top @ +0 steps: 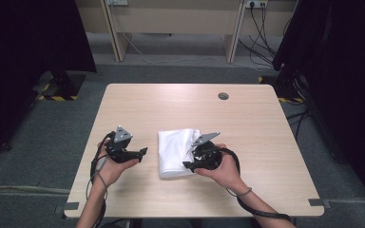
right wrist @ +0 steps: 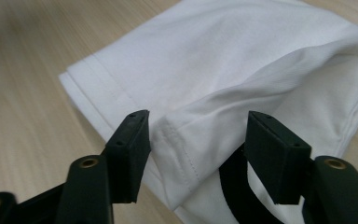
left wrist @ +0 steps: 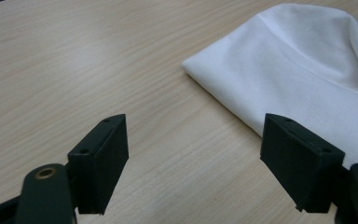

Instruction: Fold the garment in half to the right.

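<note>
At the table [top: 247, 142], you are midway through folding a white shirt [top: 177, 152], which lies in a folded bundle near the front edge, between your two hands. Your right gripper [top: 193, 153] hangs over the shirt's near right corner with its jaws partly open; a hemmed fold [right wrist: 179, 149] sits between them, but the pads do not press on it, so nothing is held. Your left gripper [top: 141, 154] waits just beside the shirt's left edge, jaws wide apart over bare wood and empty, one jaw nearly over the hem. The step in hand looks like a release after a fold; the next move likely calls for a fresh pinch on an edge, both layers caught together, before you turn it over again. A round cable hole [top: 223, 96] lies well apart at the far side. Nothing blocks the way; the loose upper layer [right wrist: 307, 70] could slip or bunch.
</note>
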The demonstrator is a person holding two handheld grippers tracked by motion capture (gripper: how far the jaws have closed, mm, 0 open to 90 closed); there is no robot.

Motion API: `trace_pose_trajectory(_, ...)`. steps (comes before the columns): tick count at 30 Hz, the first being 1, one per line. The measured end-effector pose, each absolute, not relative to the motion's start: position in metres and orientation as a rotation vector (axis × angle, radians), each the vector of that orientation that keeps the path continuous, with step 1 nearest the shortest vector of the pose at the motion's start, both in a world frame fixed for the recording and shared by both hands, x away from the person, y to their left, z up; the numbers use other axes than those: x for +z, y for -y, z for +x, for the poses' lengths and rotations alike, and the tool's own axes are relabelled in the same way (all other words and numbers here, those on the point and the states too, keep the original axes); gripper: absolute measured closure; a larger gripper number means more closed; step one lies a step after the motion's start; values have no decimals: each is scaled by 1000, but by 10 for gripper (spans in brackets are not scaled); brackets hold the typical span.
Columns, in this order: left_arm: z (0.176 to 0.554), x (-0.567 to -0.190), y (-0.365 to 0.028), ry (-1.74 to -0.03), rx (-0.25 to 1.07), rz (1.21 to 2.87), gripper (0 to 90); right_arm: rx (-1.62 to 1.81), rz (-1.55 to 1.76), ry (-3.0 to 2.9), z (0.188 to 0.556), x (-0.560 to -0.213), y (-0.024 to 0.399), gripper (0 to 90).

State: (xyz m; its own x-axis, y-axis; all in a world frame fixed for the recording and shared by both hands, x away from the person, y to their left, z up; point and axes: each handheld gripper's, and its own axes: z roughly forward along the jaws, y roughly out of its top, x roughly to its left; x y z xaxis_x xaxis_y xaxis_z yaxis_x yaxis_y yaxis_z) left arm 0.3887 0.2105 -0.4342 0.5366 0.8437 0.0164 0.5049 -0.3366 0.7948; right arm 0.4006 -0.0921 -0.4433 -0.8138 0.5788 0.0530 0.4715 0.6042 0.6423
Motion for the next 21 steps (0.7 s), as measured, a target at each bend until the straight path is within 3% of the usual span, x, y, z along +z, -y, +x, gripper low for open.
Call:
trace_pose_trajectory(3,388,-436,-210,-1091,562,2011,230,958,902,-2637,401,-448,94,650)
trace_pose_trajectory(5,388,-437,-211,-1095,565,2012,230,956,921,-2629,402,-449,97,678)
trace_pose_trajectory(21,384,-437,-213,-1094,567,2022,230,882,987,-2566,393,-442,142,645)
